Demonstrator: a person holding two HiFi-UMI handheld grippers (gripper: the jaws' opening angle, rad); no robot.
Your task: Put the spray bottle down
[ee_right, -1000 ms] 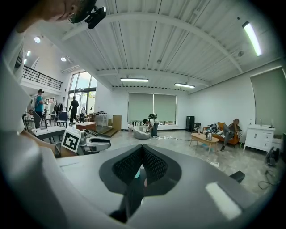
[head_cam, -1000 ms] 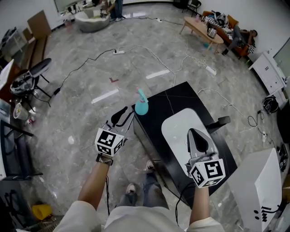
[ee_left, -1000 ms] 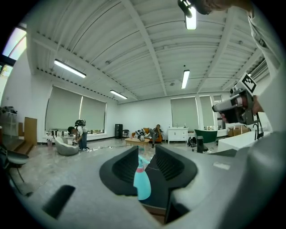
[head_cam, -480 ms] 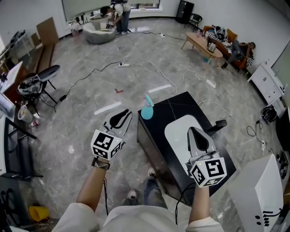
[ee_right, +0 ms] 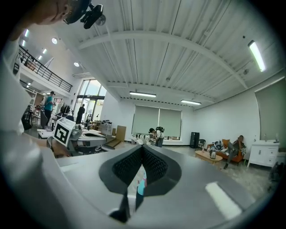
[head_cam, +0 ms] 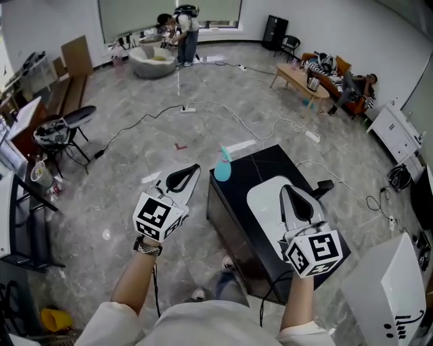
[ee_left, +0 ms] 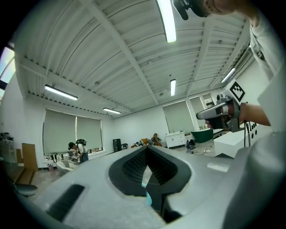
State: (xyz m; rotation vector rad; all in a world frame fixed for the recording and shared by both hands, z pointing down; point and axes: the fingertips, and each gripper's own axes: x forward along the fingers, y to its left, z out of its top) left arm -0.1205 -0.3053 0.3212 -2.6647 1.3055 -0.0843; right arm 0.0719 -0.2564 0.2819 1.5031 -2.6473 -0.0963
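The spray bottle [head_cam: 222, 168] stands at the black table's [head_cam: 270, 159] far left corner. It is probably light, stiff plastic, best gripped at the neck. Left gripper [head_cam: 194, 169] and right gripper [head_cam: 287, 190] are pressed together, empty.

Looks like a big open lab hall. Around the black desk [head_cam: 267, 161], bare grey stone floor [head_cam: 128, 155] strewn with cables [head_cam: 226, 111] and a power strip [head_cam: 188, 109]. Beyond the desk, blinded windows [head_cam: 135, 13] and a person [head_cam: 187, 30] at work; right of it, a low table [head_cam: 298, 74] and a white cabinet [head_cam: 387, 128]. Overhead, strip lights [ee_left: 167, 20] on a ribbed ceiling [ee_left: 111, 53].
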